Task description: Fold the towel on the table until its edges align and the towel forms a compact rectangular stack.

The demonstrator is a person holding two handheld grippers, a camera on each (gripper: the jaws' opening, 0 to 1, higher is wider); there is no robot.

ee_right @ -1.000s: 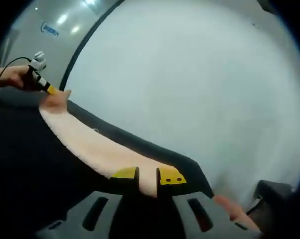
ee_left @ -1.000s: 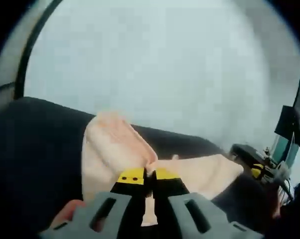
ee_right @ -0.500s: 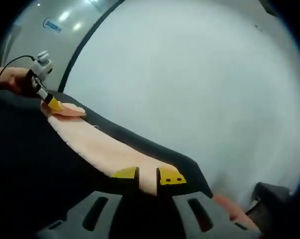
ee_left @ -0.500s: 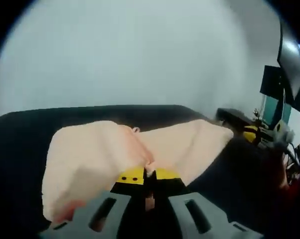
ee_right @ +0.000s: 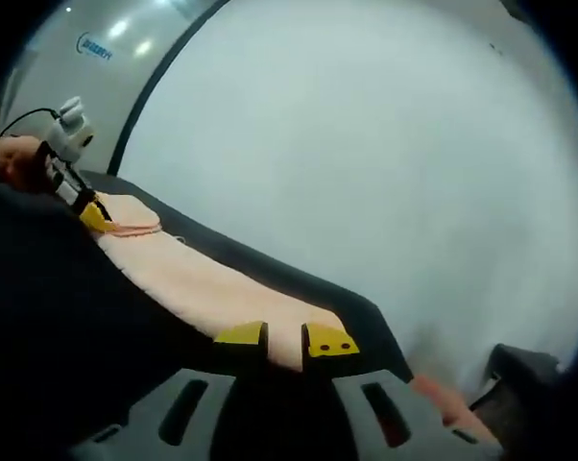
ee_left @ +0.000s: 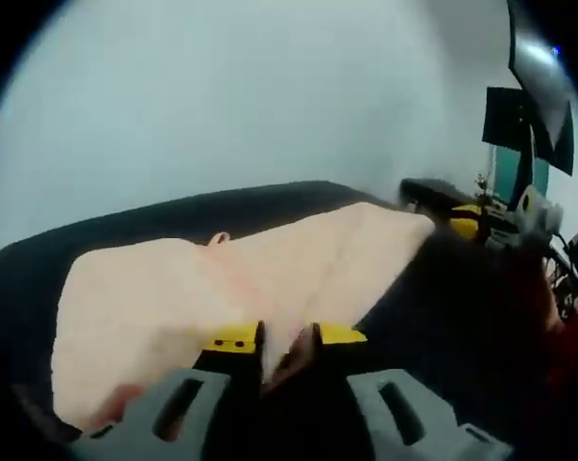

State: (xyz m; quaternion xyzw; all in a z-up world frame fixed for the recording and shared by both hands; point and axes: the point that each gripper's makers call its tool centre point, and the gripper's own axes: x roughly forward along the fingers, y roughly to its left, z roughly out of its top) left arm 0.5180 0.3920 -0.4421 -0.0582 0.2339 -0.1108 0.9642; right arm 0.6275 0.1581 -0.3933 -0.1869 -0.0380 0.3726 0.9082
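Observation:
A peach towel [ee_left: 203, 288] lies folded into a long strip on the black table [ee_left: 433, 317]. My left gripper [ee_left: 286, 338] stands at its near edge with the yellow-tipped jaws parted, and a fold of towel lies loose between them. My right gripper [ee_right: 285, 338] is shut on the other end of the towel [ee_right: 203, 288], which runs away to the upper left. At that far end the left gripper [ee_right: 85, 206] touches the cloth. In the left gripper view the right gripper [ee_left: 491, 223] sits at the towel's far right corner.
The table's far edge [ee_right: 299, 279] runs just behind the towel, with a pale wall [ee_right: 366, 144] beyond. A dark monitor [ee_left: 515, 125] and cables stand at the right. A person's hand [ee_right: 6, 158] holds the left gripper. A fingertip [ee_right: 443, 399] shows by my right gripper.
The left gripper's jaws have parted, letting go of the towel, which now lies flatter and more spread out. The left gripper view has turned. The right gripper has held still.

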